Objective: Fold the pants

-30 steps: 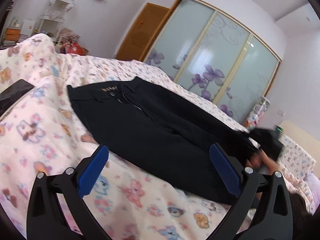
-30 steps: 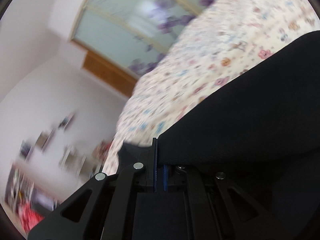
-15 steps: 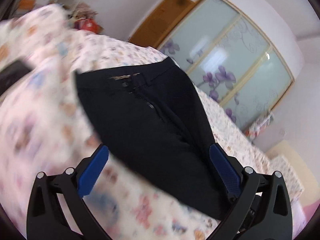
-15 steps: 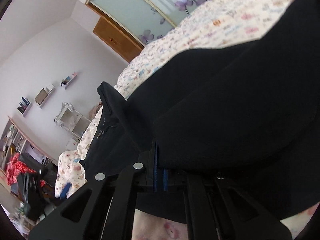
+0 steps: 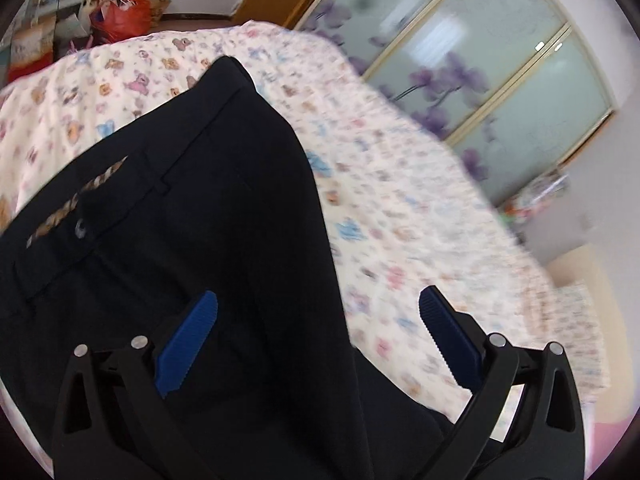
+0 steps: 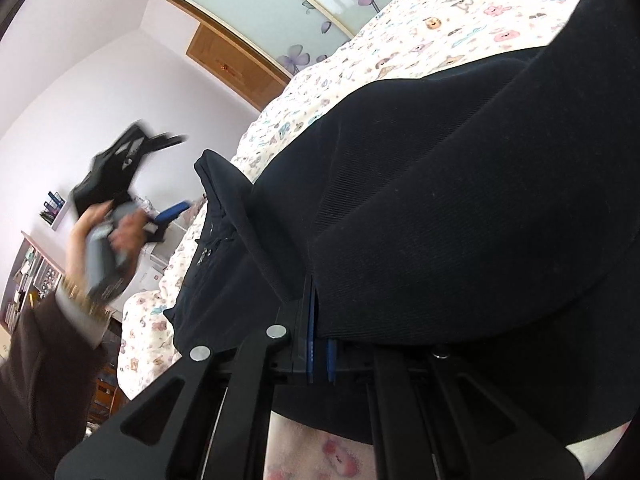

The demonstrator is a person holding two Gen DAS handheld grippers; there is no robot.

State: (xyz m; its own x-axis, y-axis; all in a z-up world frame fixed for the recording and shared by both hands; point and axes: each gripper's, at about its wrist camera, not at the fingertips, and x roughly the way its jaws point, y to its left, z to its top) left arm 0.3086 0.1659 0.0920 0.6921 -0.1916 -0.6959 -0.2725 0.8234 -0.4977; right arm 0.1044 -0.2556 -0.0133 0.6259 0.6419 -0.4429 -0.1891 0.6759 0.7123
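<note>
- Left wrist view: the left gripper [image 5: 318, 334] has its blue-padded jaws spread wide, gripping nothing. The black pants [image 5: 172, 240] lie on the cartoon-print bedspread [image 5: 400, 208], waistband ahead of the jaws; the left pad hangs over the dark cloth, the right one over the bedspread. Frosted flower-print wardrobe doors [image 5: 500, 64] sit further beyond.
- Right wrist view: the right gripper [image 6: 319, 354] is pinched tight on a fold of the pants [image 6: 460, 200], cloth bulging up right above the jaws. Off to their left, a hand [image 6: 108, 232] holds the other gripper up in the air, blurry.
</note>
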